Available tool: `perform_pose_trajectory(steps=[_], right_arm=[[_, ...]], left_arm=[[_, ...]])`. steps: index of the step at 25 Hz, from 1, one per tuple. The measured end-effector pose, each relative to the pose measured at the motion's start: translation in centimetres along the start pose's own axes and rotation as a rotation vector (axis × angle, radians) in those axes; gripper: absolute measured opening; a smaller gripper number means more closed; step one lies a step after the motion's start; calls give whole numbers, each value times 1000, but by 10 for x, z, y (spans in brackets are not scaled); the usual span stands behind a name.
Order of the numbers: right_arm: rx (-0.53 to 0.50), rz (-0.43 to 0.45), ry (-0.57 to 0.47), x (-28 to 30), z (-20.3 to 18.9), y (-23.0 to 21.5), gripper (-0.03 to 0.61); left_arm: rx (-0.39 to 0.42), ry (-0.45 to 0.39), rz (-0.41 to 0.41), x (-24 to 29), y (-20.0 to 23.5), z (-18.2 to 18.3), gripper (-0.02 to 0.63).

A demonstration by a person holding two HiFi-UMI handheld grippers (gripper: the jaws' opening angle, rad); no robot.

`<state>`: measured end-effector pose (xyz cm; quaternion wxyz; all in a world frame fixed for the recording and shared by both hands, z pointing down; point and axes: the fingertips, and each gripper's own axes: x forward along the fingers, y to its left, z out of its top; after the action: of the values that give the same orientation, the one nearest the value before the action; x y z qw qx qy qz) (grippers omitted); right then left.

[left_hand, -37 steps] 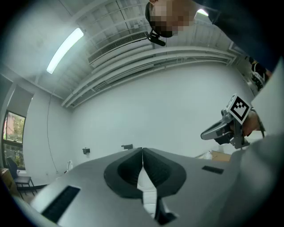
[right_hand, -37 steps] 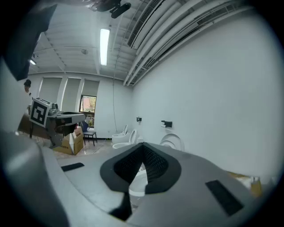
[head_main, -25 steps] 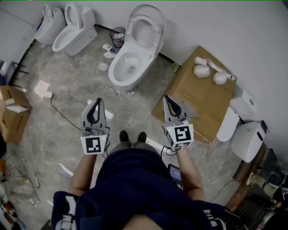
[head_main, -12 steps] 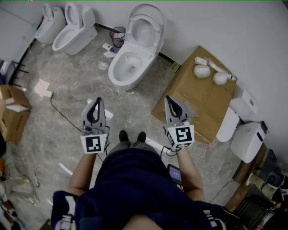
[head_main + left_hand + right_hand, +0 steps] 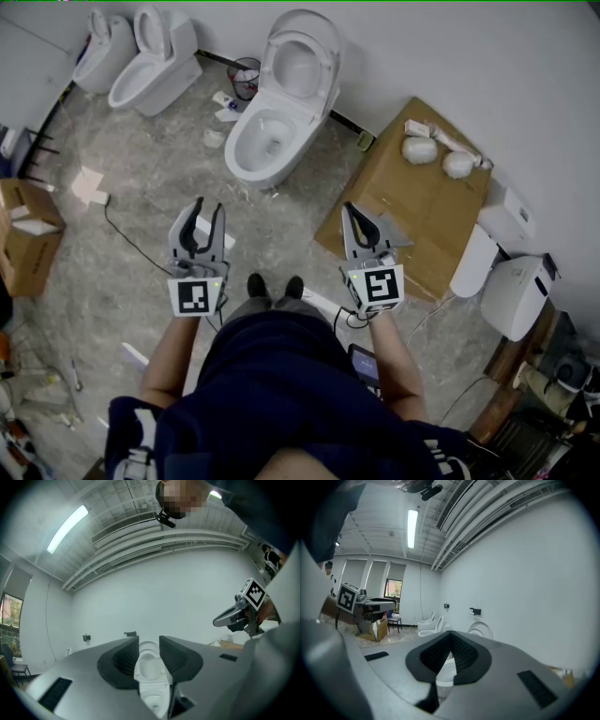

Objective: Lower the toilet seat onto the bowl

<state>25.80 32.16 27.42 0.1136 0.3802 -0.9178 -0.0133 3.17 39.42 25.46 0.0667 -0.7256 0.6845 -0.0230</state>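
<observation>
Left gripper (image 5: 209,206) just opening, empty; right gripper (image 5: 349,207) pressed together, blocking its view of toilet seat (image 5: 324,75).

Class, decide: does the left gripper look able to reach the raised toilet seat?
Probably not yet: nothing blocks it, but the toilet seat stands well beyond the left gripper, whose empty jaws have just been opening.
</observation>
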Motion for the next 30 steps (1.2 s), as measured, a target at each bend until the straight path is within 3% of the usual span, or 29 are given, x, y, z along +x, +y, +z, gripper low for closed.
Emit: perform_pose_trajectory(steps=[16, 30], right_arm=[[23, 15, -5, -10, -5, -9, 20], [45, 63, -35, -32, -15, -30, 20]], left_arm=[[-22, -19, -70, 18, -13, 4, 321], [-10, -23, -64, 38, -36, 6, 337]])
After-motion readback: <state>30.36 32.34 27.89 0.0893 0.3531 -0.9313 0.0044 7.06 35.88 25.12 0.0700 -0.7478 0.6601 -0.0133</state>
